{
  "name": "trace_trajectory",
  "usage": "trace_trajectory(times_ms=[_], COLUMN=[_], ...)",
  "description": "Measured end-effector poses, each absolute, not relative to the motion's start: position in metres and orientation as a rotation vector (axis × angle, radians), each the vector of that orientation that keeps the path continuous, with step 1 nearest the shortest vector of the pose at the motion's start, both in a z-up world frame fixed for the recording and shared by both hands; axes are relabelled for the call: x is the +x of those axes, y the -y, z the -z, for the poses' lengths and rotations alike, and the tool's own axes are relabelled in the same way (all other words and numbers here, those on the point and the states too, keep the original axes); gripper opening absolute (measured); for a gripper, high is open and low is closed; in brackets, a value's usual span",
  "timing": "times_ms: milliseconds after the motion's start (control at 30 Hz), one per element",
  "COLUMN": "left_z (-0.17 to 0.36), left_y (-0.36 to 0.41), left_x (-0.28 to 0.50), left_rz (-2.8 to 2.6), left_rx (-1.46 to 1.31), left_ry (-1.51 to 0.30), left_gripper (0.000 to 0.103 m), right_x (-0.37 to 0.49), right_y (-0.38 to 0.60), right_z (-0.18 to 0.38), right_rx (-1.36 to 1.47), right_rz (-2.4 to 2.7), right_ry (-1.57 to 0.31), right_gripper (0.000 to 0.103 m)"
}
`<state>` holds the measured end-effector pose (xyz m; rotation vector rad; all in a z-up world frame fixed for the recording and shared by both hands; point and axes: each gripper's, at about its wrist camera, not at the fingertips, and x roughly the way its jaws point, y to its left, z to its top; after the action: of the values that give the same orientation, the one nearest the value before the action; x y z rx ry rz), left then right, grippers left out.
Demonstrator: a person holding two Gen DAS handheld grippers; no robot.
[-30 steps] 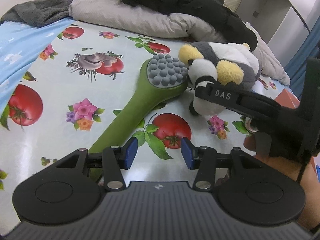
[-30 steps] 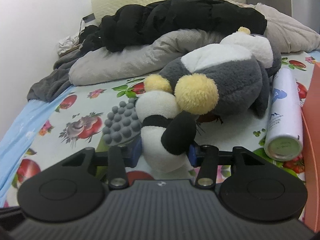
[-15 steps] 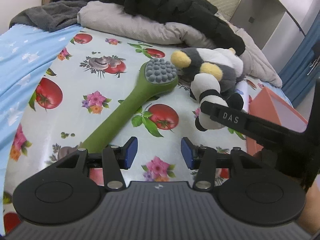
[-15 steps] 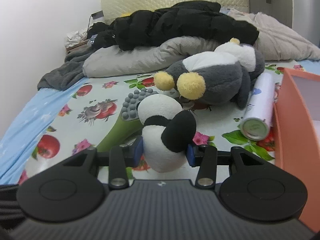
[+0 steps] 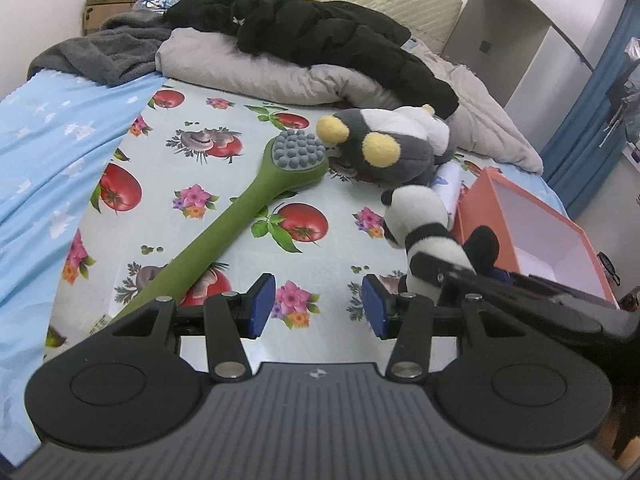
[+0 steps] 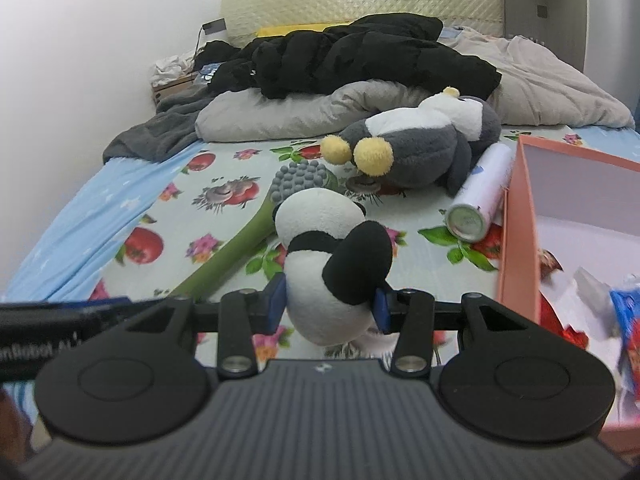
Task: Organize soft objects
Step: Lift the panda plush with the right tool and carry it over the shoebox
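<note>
My right gripper (image 6: 328, 306) is shut on a small black-and-white panda plush (image 6: 332, 256) and holds it above the bed, left of the orange box (image 6: 516, 232). The panda plush also shows in the left wrist view (image 5: 428, 224), beside the orange box (image 5: 532, 224). My left gripper (image 5: 318, 306) is open and empty above the flowered sheet. A grey-and-white penguin plush (image 5: 392, 148) with yellow feet lies farther back; it also shows in the right wrist view (image 6: 424, 144).
A green long-handled massage brush (image 5: 248, 208) lies diagonally on the sheet. A white spray can (image 6: 480, 196) lies between the penguin and the box. The box holds red and blue packets (image 6: 580, 308). A black jacket (image 5: 320, 36) and grey blankets (image 5: 256, 72) pile up at the bed's head.
My right gripper has lifted the panda plush and drawn it back and right, toward the orange box. My left gripper has pulled back too and stays open.
</note>
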<state>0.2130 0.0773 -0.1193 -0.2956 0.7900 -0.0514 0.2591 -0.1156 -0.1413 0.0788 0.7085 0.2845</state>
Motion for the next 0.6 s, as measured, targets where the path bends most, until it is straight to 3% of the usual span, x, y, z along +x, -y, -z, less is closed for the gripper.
trace_trajectory(times_ms=[600], left_z=[0.068], left_y=[-0.053], left_x=[0.161], left_rz=[0.079], left_rx=[-0.259], left_ry=[-0.754], left_gripper=[0.054], right_x=[0.196], right_y=[0.141], right_z=[0.095], right_rx=[0.081], right_rz=[-0.295], right_ry=[-0.676], right_gripper=[0.047])
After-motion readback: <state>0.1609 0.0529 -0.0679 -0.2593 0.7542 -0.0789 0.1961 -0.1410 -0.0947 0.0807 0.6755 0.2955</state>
